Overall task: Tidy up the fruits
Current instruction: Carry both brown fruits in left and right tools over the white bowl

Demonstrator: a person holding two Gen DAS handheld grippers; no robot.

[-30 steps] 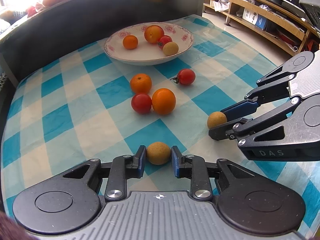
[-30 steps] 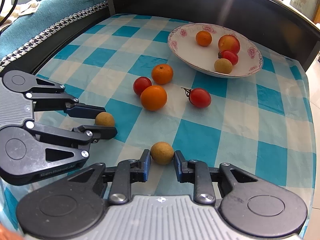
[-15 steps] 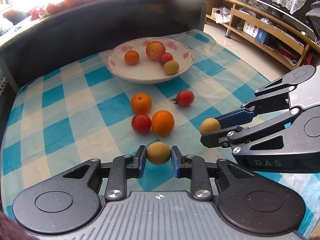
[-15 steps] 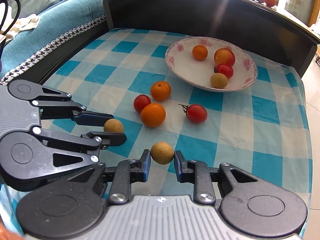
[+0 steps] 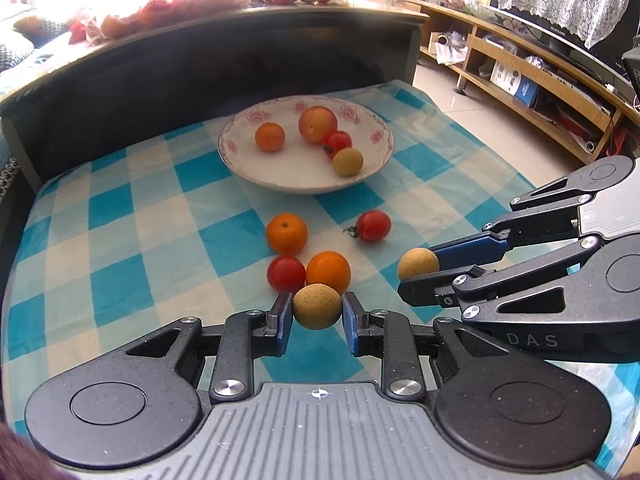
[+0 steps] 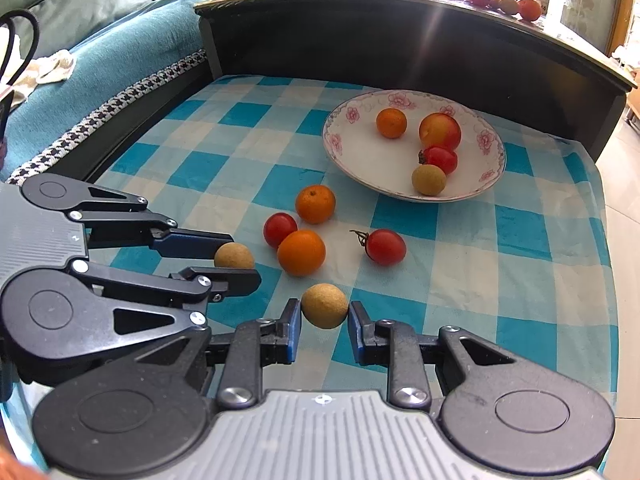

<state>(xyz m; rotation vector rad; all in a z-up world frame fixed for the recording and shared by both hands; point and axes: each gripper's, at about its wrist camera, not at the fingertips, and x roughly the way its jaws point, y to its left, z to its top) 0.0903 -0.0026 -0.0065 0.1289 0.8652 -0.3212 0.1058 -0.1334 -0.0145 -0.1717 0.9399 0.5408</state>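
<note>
Both tongs have risen since a second ago, each carrying its fruit up off the checked cloth (image 5: 120, 208), so more of the room behind shows. We see the left tongs (image 5: 317, 316) closed on a tan longan (image 5: 317, 306), pinched between the blue pads (image 5: 283, 322), and the right tongs (image 6: 324, 322) closed on a second longan (image 6: 325, 306). In the left view the right tongs (image 5: 420, 276) enter from the side with their fruit half covered by the lower finger.

On the surface two oranges, the nearer orange (image 5: 329, 273) and the farther orange (image 5: 287, 234), lie beside a tomato (image 5: 286, 274), and a stemmed tomato (image 5: 373, 226) sits apart. Past them, the flowered bowl (image 5: 256, 116) holds a small orange (image 5: 270, 137), a peach-coloured fruit (image 5: 318, 125), a red tomato (image 5: 338, 143) and a third longan (image 5: 348, 162); the tomato is partly hidden by its neighbours.

More fruit on the dark ledge (image 6: 400, 4) behind is washed out by glare, and we cannot make it out.
</note>
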